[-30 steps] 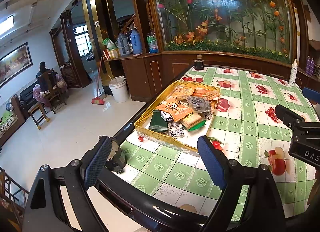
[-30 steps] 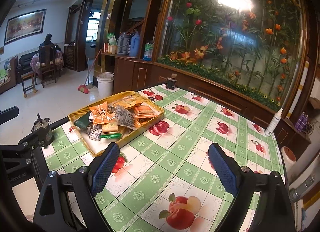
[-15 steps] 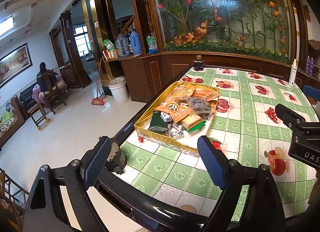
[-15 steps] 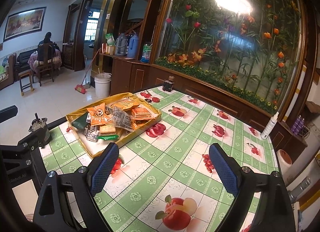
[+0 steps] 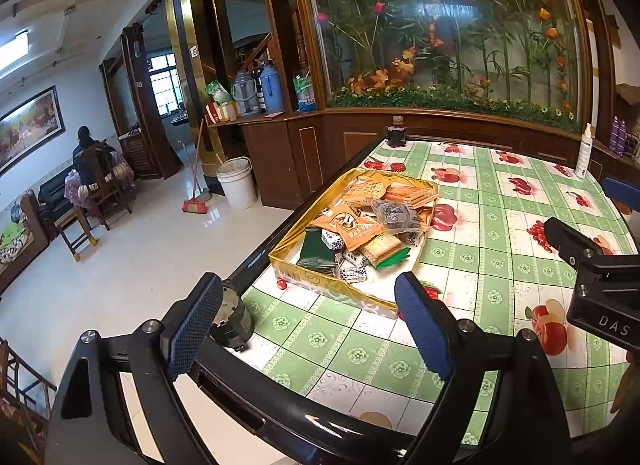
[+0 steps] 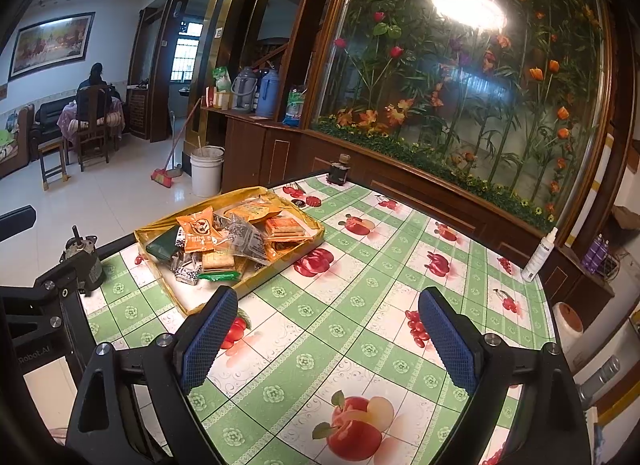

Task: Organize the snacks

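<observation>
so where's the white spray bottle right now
The white spray bottle stands upright at the table's far right edge, well away from the gold snack tray.

Gold tray (image 5: pixel 320 277), green-checked fruit-print tablecloth (image 6: pixel 360 329)

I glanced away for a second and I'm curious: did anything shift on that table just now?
Nothing visibly changed. The left hand-held gripper and right hand-held gripper both hang open and empty above the tablecloth, and the gold tray with its heap of snack packets sits where it was.
</observation>
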{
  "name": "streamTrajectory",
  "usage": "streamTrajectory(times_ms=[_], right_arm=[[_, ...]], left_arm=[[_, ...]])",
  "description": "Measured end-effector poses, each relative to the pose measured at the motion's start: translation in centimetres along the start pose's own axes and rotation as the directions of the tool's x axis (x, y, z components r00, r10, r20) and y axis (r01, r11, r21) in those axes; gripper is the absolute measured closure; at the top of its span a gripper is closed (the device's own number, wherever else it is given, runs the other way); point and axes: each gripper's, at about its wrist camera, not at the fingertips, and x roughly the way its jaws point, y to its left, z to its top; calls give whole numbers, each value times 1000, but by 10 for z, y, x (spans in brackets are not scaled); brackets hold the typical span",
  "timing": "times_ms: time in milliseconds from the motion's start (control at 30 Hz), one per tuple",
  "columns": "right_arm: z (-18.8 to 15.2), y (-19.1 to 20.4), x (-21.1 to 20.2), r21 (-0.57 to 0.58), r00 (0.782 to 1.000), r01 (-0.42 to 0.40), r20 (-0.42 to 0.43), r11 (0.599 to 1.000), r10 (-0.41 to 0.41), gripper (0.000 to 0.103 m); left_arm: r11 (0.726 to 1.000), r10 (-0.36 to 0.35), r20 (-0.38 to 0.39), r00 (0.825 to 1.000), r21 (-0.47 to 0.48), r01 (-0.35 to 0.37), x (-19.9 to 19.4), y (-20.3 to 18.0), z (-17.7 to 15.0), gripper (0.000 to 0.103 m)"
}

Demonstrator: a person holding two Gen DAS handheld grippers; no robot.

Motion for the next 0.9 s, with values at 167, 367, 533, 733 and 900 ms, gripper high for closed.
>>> streamTrajectory(times_ms=[167,367,533,733,900], right_arm=[[0,1,0,-1,1000,1,0,1000,-1,10],[0,0,-1,-6,1000,10,6,1000,-10,10],[1,-1,-3,-3,1000,13,11,1000,-13,10],[1,-1,-3,-2,1000,16,13,1000,-16,10],[1,-1,-3,-3,1000,15,13,1000,-15,10]], left_arm=[[1000,1,0,1000,-2,-1,0,1,0,14],[1000,0,-2,1000,-5,0,2,1,1,14],[1000,-2,-1,1000,-3,2,2,1,1,14],[1000,-2,-1,1000,-4,2,2,1,1,14],[1000,-2,-2,1000,-5,2,2,0,1,14]])
